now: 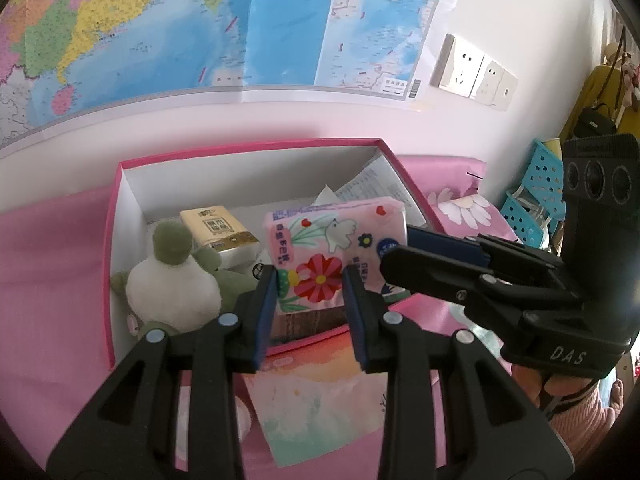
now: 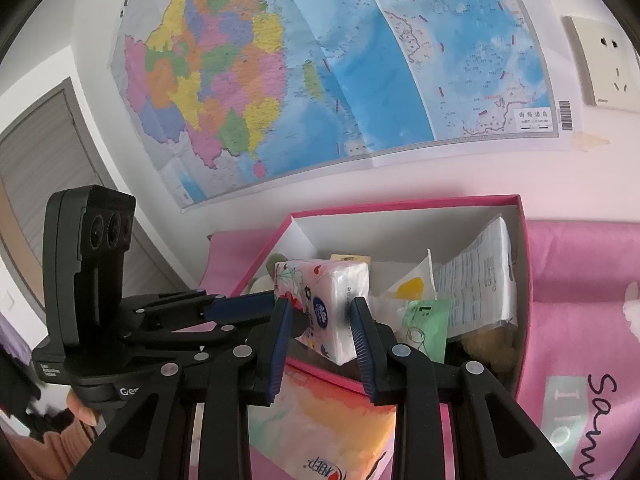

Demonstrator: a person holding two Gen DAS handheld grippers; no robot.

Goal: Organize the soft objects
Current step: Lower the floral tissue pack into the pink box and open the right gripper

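Observation:
A pink flowered tissue pack (image 1: 320,252) stands tilted in the pink-rimmed box (image 1: 248,150), over its near edge. My left gripper (image 1: 309,280) is shut on the tissue pack's near end. My right gripper (image 2: 320,312) is shut on its other end (image 2: 332,308). Each gripper shows in the other's view: the right one (image 1: 404,248) from the left wrist, the left one (image 2: 256,302) from the right wrist. A green and white plush toy (image 1: 172,280) and a tan tissue pack (image 1: 218,228) lie in the box's left part.
The box (image 2: 400,204) also holds a printed plastic bag (image 2: 476,280), a green packet (image 2: 424,320) and a brown fuzzy thing (image 2: 484,344). It sits on pink bedding (image 2: 580,280). A colourful flat pack (image 1: 312,396) lies in front. Blue baskets (image 1: 532,196) stand at right. A map covers the wall.

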